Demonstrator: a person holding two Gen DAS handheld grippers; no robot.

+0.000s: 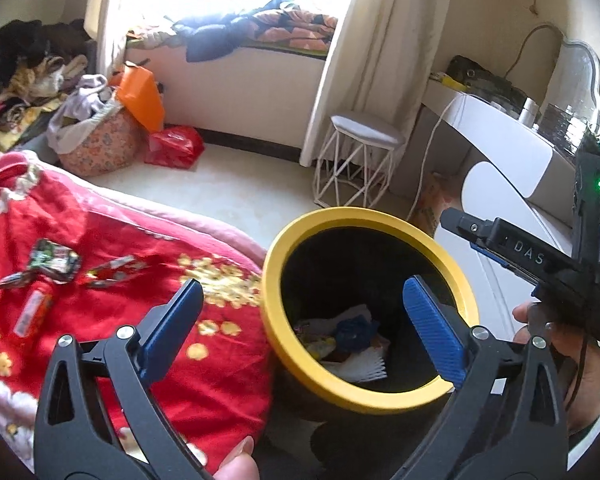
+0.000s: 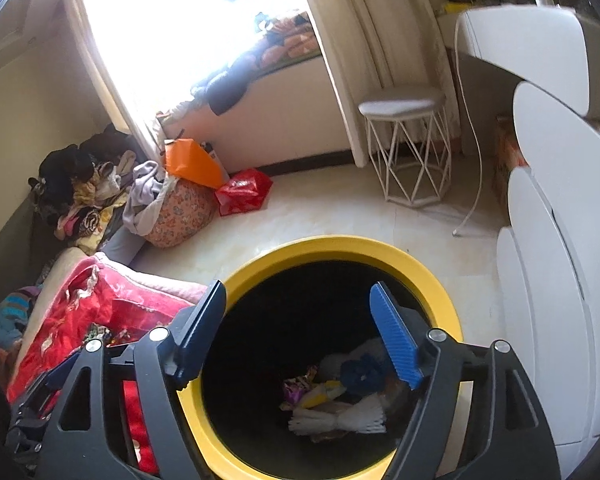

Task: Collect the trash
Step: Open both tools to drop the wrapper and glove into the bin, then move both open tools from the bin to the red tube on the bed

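A black trash bin with a yellow rim (image 1: 364,216) stands on the floor beside a bed with a red blanket (image 1: 100,240). Trash (image 1: 352,336) lies in its bottom, also seen in the right wrist view (image 2: 340,396). Several wrappers (image 1: 56,260) lie on the blanket at the left. My left gripper (image 1: 304,304) is open and empty, over the blanket's edge and the bin's left rim. My right gripper (image 2: 300,312) is open and empty, directly above the bin's mouth (image 2: 340,244); it shows at the right of the left wrist view (image 1: 500,240).
A white wire stool (image 1: 360,160) stands on the pale floor beyond the bin. A white dresser (image 2: 560,240) is at the right. A laundry basket (image 1: 100,140), orange and red bags (image 1: 172,144) and piled clothes sit by the window at the left.
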